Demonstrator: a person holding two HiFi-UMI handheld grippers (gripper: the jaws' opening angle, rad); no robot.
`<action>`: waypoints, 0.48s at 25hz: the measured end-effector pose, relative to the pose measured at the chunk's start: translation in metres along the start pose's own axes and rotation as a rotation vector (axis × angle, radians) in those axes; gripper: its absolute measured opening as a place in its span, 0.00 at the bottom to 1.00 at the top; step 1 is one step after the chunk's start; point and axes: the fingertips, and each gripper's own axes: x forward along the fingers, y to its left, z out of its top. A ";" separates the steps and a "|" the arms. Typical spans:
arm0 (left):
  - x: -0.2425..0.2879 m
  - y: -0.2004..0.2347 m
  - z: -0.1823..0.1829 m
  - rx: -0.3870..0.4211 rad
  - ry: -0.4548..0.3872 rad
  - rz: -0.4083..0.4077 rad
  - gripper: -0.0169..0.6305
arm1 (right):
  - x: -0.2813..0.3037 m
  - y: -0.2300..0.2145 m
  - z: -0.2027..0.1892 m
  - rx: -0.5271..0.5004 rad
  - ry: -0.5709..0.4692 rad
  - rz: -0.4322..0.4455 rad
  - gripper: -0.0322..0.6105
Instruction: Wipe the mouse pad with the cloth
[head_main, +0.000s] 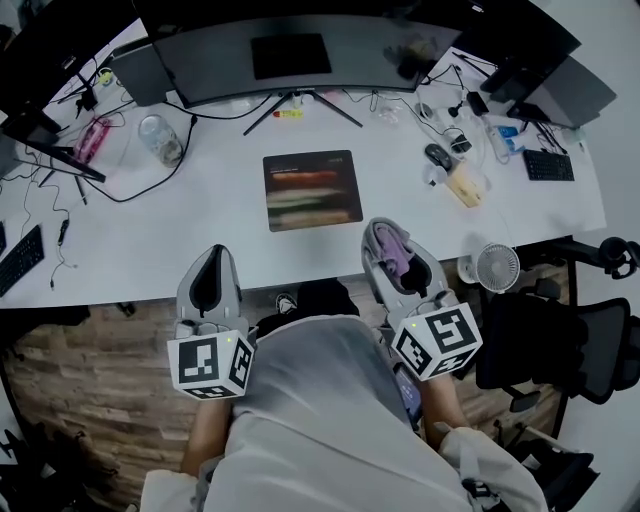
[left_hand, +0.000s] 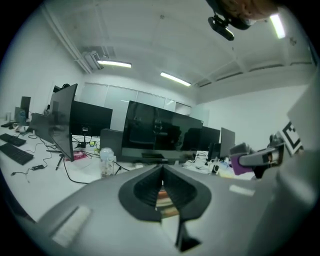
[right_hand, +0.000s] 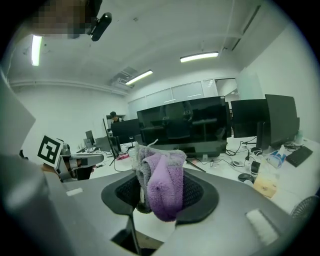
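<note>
Two grippers hover at the near edge of the desk, both on the near side of the one mouse pad. That pad lies flat in front of the single curved monitor, with its long axis running left to right, parallel to the screen.

Near the pad's left corner, the left gripper has its jaws pressed together with nothing between them. Near the right corner, the right gripper pinches the one cloth. The cloth is a purple and grey bunch lying lengthwise along the jaws, its free end sticking out past the tips toward the pad.

One jar stands far left of the pad. One small fan sits to the pad's right, at the desk edge.
</note>
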 end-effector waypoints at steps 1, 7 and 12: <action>0.000 -0.001 -0.002 -0.006 0.008 -0.007 0.03 | 0.000 -0.002 0.001 0.004 0.002 -0.005 0.33; 0.002 -0.012 -0.008 -0.017 0.029 -0.052 0.03 | -0.002 -0.008 0.004 -0.018 0.012 -0.017 0.33; 0.003 -0.022 -0.008 0.024 0.028 -0.083 0.03 | 0.001 -0.008 -0.001 -0.010 0.031 -0.001 0.33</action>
